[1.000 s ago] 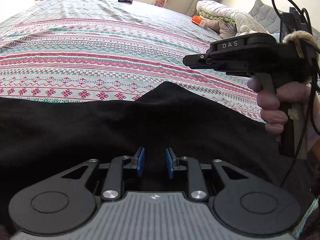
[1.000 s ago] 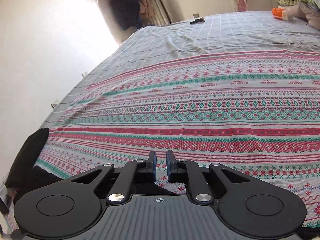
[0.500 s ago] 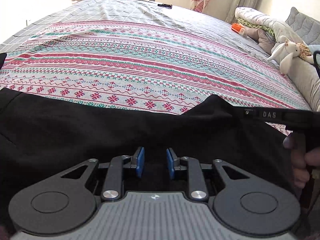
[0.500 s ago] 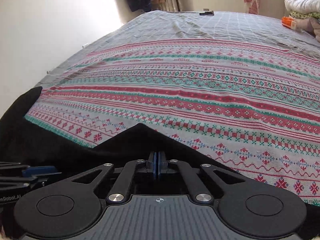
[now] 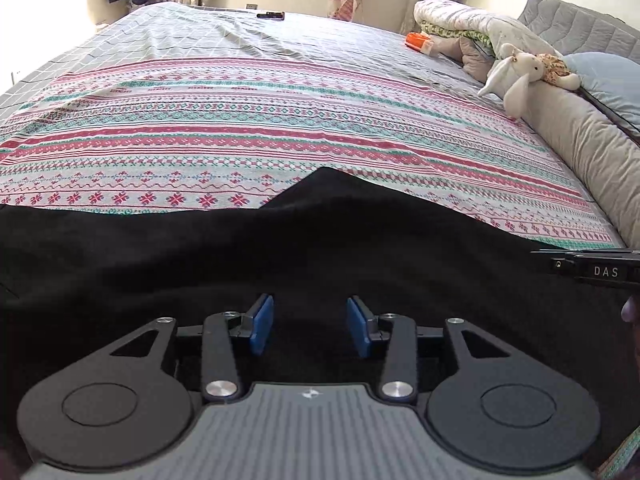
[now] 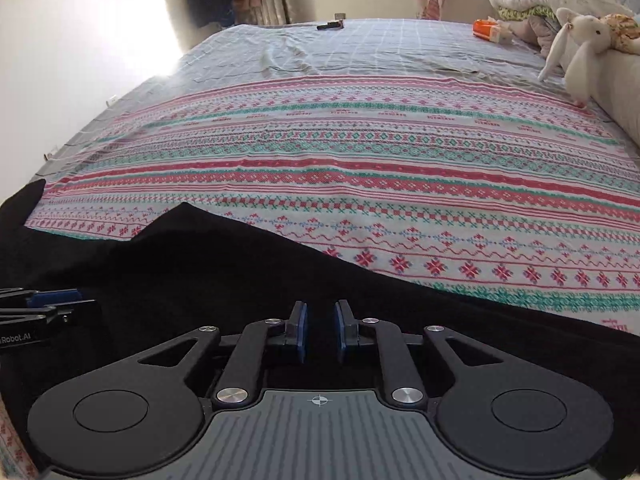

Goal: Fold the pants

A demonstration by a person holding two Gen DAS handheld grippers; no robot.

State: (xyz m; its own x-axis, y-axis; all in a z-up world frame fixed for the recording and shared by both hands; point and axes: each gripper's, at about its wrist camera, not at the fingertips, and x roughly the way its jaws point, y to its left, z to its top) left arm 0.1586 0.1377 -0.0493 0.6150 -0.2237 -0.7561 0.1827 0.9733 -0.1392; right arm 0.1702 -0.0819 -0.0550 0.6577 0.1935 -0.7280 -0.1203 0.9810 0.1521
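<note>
Black pants (image 5: 320,248) lie spread across the near edge of the bed and fill the lower half of both views, with a peaked fold (image 6: 188,220) pointing towards the blanket. My left gripper (image 5: 310,326) hovers low over the cloth; its jaws are opening and the blue pads stand well apart, with nothing pinched between them. My right gripper (image 6: 319,330) is also low over the pants; its jaws are opening to a narrow gap, pads off the cloth. Each gripper shows at the edge of the other's view: the right gripper's body (image 5: 592,270) and the left gripper's fingers (image 6: 48,308).
A red, green and white patterned blanket (image 5: 280,128) covers the bed beyond the pants. At the far right are a white stuffed rabbit (image 5: 516,76), folded quilts (image 5: 472,20), an orange item (image 5: 418,42) and a long beige pillow (image 5: 592,148). A dark remote (image 6: 330,25) lies at the far end.
The right gripper came down from over the blanket onto the pants, shut, then parted its pads. The left gripper's pads spread wider. The pants' peaked fold now lies further onto the blanket.
</note>
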